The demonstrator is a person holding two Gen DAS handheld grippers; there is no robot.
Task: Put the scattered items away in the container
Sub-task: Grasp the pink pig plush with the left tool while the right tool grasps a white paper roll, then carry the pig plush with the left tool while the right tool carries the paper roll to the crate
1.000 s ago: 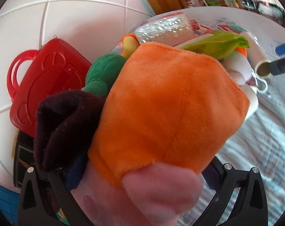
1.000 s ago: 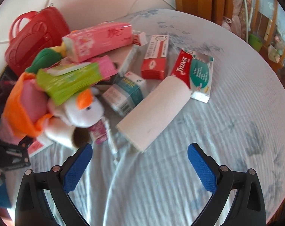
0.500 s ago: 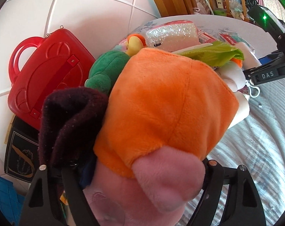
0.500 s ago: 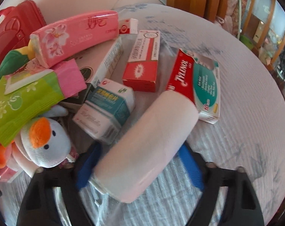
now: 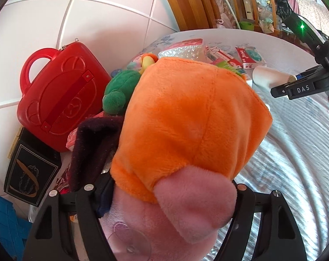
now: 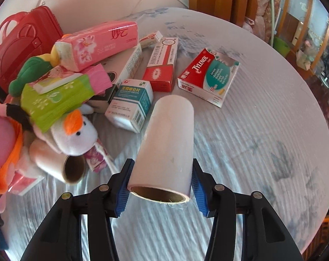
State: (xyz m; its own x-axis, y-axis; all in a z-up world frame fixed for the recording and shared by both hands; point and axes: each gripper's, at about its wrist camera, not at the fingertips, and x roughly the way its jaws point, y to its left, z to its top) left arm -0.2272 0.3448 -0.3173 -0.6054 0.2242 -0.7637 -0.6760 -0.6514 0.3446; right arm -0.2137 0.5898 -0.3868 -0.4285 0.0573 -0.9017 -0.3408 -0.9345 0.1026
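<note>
Blue pads of my right gripper (image 6: 160, 190) closing on the white paper roll (image 6: 167, 143), lying on the striped tablecloth (image 6: 251, 163). My left gripper (image 5: 164, 198) closing, clamps the pink-and-orange plush toy (image 5: 186, 126) near the red case (image 5: 60, 100).

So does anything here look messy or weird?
Yes. Toys and boxes are heaped in a jumble at the table's left side. A pink tissue pack lies tilted on top of a green plush, and a green pack rests on a white plush bird. Nothing looks spilled or broken.
</note>
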